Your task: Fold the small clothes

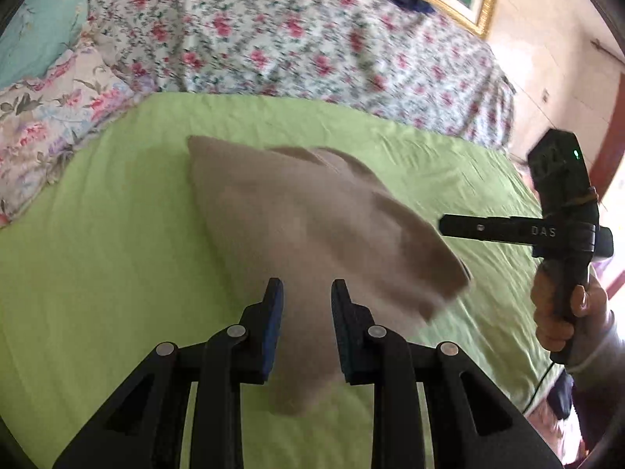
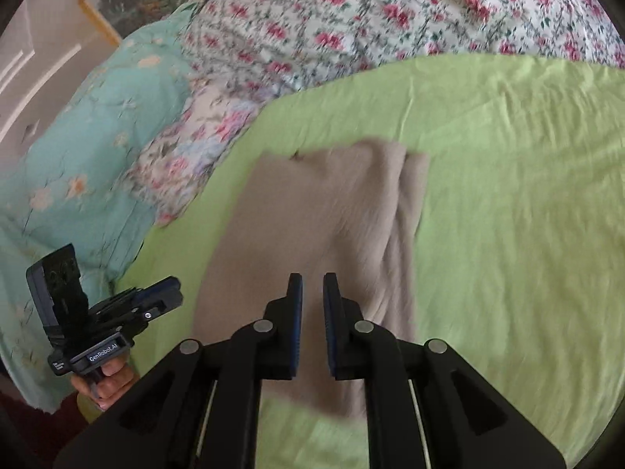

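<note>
Where the green sheet (image 2: 508,195) wrinkles, a soft beige cloth (image 2: 312,215) lies — folded.

Left claw (image 1: 307,287), right claw (image 2: 312,281) (both agape)

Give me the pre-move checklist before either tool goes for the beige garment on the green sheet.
1. Left tool open and holding nothing: ok, a clear gap shows between its fingers.
2. Right tool open and holding nothing: ok, narrower gap, nothing pinched.
3. Beige garment resting on the green sheet: ok, it lies there with lengthwise pleats along one side.
4. Garment fully flat: cannot tell, motion blur smears its edges in both views.
5. Tools apart from each other: ok, each appears at the edge of the other's view, off the garment.
6. Floral quilt off the garment: ok, it lies beyond the sheet's far edge.
</note>
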Motion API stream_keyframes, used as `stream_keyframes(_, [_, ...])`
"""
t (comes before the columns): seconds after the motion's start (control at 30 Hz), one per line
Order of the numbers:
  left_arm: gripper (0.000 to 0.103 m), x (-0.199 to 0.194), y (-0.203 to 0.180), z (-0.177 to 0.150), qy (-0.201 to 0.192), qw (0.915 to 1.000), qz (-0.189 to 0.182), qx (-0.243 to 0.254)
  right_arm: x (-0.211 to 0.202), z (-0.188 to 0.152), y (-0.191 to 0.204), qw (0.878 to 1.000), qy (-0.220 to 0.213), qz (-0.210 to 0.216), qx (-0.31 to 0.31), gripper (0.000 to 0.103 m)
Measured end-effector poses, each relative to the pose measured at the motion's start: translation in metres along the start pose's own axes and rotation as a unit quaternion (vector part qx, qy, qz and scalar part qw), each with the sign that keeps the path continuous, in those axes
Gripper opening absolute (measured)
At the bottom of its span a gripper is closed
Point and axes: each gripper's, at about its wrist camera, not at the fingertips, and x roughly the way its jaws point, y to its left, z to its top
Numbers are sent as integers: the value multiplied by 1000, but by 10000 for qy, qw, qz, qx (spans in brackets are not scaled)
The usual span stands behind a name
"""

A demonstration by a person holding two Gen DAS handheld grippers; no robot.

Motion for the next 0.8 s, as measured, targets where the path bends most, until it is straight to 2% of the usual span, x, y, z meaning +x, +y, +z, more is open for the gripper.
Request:
stream_keyframes(0.1, [24,0,-11,-10,81,9999,29,122,0,-21,10,10000,80,16,-38,12])
stream_keyframes(0.2, [25,-5,-10,-15,52,10000,58,-2,-5,-32,12,9992,-40,-387,-81,15])
stream_keyframes(0.27, [27,-8,-5,-19,30,9999,32,-131,-10,-35,6,9981,-158,-590,19,27])
stream_keyframes(0.3, [27,-8,-2,-21,35,9998,47,-174,-12,-35,2,9976,-199,-665,53,41])
stream_keyframes(0.33, [27,-6,3,-22,61,9997,89,-234,-12,-36,0,9973,-210,-701,66,48])
stream_keyframes(0.47, [27,3,14,-25,182,9988,130,-446,0,-37,-9,9971,-49,-752,66,48])
stream_keyframes(0.5, [27,5,15,-25,191,9986,151,-478,5,-37,-11,9972,11,-739,69,47])
stream_keyframes(0.53, [27,10,15,-26,236,9983,212,-495,12,-37,-13,9972,93,-743,80,39])
stream_keyframes(0.57, [26,13,15,-26,284,9981,239,-500,18,-38,-15,9973,169,-707,103,27])
stream_keyframes(0.6, [25,15,15,-25,335,9978,251,-506,21,-37,-16,9975,230,-654,127,7])
stream_keyframes(0.7, [26,17,9,-23,336,9983,204,-421,4,-29,-13,9988,-67,-448,188,7])
stream_keyframes(0.77, [26,25,6,-26,480,9980,241,-331,-11,-25,-14,9983,-229,-510,164,7])
stream_keyframes(0.8, [27,31,4,-28,545,9977,260,-307,-10,-25,-19,9980,-171,-585,180,7])
